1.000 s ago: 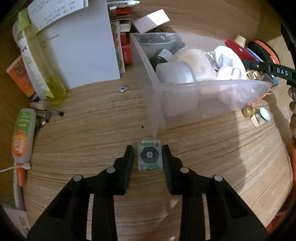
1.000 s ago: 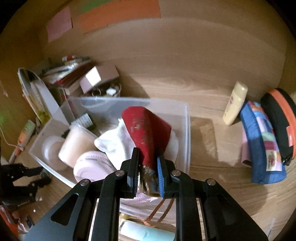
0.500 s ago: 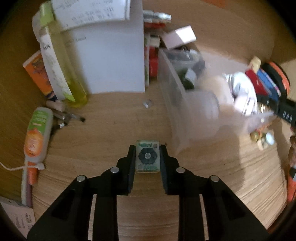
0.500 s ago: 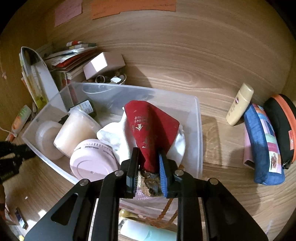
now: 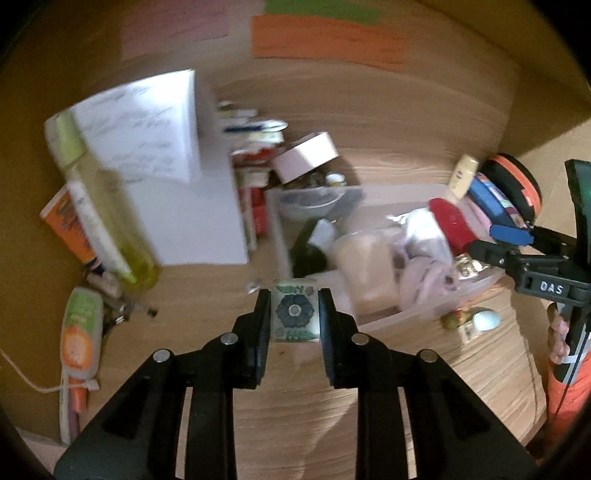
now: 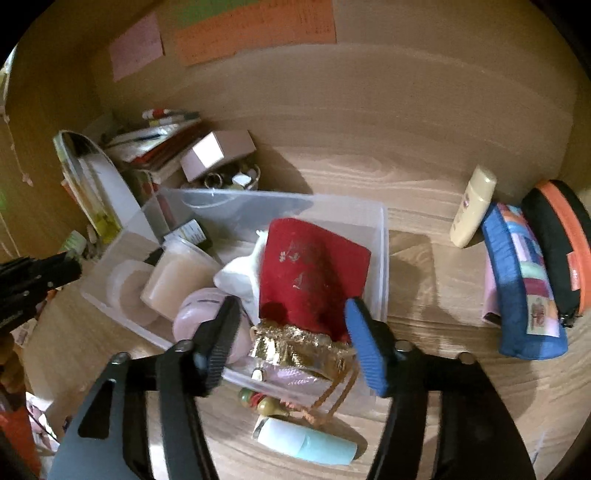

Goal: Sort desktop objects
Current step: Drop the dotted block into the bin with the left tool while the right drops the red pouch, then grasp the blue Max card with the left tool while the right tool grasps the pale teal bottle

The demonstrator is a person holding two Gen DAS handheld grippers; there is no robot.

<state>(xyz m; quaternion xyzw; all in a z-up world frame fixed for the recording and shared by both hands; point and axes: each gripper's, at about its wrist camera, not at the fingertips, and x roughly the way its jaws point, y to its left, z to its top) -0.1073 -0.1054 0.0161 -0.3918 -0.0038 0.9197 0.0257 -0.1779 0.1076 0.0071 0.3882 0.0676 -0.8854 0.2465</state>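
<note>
Right claw (image 6: 291,332) just let go of the red pouch (image 6: 314,273) into the clear bin (image 6: 382,258), while left claw (image 5: 294,314) now lifts its clamped little patterned tile (image 5: 294,312) binward.

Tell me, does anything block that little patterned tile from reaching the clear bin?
Nothing visible does. The left gripper holds the patterned tile lifted near the clear plastic bin; only the bin's own wall lies ahead.

Wooden desk (image 6: 424,177), coloured notes (image 6: 255,33) on wall
</note>
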